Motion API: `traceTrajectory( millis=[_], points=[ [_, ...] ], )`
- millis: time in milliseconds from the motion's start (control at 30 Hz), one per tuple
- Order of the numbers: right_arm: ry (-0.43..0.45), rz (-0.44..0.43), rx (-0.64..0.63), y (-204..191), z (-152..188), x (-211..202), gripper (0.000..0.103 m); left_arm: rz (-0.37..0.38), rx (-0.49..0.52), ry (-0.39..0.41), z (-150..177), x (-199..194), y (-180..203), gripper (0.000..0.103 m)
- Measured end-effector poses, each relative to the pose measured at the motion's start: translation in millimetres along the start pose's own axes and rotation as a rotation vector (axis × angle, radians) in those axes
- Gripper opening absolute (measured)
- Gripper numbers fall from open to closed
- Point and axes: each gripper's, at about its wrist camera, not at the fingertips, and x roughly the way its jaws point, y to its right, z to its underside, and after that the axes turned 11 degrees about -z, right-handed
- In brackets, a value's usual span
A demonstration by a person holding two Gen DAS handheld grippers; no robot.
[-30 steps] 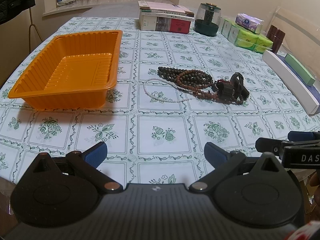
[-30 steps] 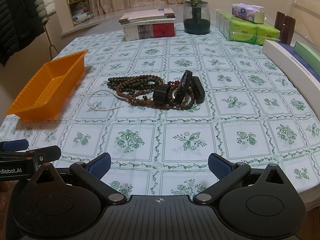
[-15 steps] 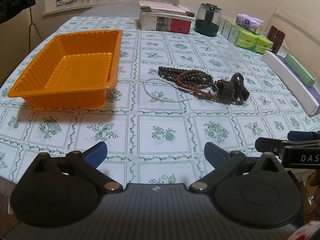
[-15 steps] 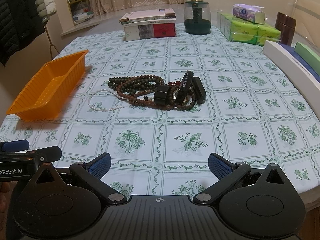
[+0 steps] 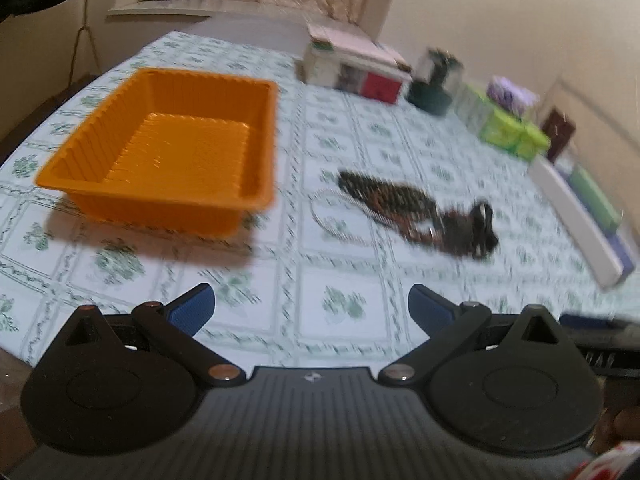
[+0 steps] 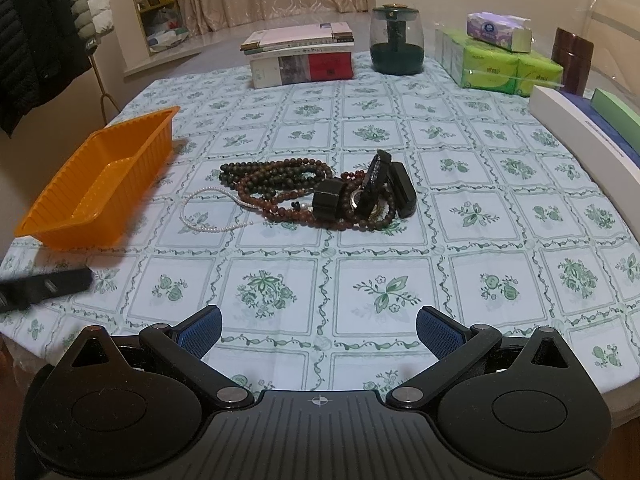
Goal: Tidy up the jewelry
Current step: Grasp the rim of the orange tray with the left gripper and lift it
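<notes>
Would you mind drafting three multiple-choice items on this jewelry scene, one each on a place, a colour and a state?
1. Where does the jewelry pile lie?
A. inside the tray
B. on the tablecloth, beside the tray
C. on the stack of books

2. What colour is the tray?
A. orange
B. white
C. green

3. How do the left gripper and right gripper stand?
A. both shut on beads
B. one open, one shut
C. both open and holding nothing

Answers:
1 B: the beads and dark bracelets rest on the tablecloth, apart from the tray.
2 A: its ribbed walls are plainly orange in both views.
3 C: each pair of blue pads is spread wide with only cloth showing between them.
</notes>
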Motion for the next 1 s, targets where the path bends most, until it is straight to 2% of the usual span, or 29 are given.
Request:
traceTrajectory(
  millis=[133, 200, 367, 400, 433, 533, 667, 767, 800, 1000],
  points=[
    [0.014, -0.006, -0.008, -4.7, -3.8, 1.3, 0.103, 0.031, -0.102, 0.077, -18.9, -7.7, -42.9, 0.1],
    [0.019, -0.011, -0.011, -5.3, -6.4, 3.9, 0.103, 0.003, -0.137, 0.119, -29.2, -9.3, -66.2, 0.097],
    [0.023, -0.009, -0.022, -10.6, -10.9, 9.3, 0.103, -0.073, -0.226, 0.161, -50.0, 1.5, -123.9, 0.087],
    [0.017, -0.006, -0.025, -11.5, -11.4, 11.3, 0.103, -0.083, -0.236, 0.169, -53.2, 5.4, -134.5, 0.08],
    [0.009, -0.004, -0.028, -12.3, -11.8, 13.7, 0.103, -0.096, -0.245, 0.168, -56.5, 10.3, -144.5, 0.072],
    [-0.009, 0.003, -0.035, -14.7, -12.0, 20.4, 0.103, -0.102, -0.274, 0.147, -62.7, 27.3, -175.5, 0.062],
    [-0.023, 0.013, -0.043, -18.3, -14.5, 28.9, 0.103, -0.131, -0.271, 0.106, -65.7, 54.7, -196.2, 0.049],
    [-0.033, 0.021, -0.049, -20.4, -18.0, 36.1, 0.103, -0.127, -0.273, 0.075, -62.3, 70.2, -201.7, 0.041],
    [-0.039, 0.023, -0.052, -20.9, -18.8, 38.9, 0.102, -0.113, -0.276, 0.062, -62.3, 75.4, -203.3, 0.034],
    [-0.069, 0.031, -0.058, -23.9, -21.9, 55.5, 0.103, -0.083, -0.288, 0.037, -61.6, 91.8, -200.3, 0.022]
  ],
)
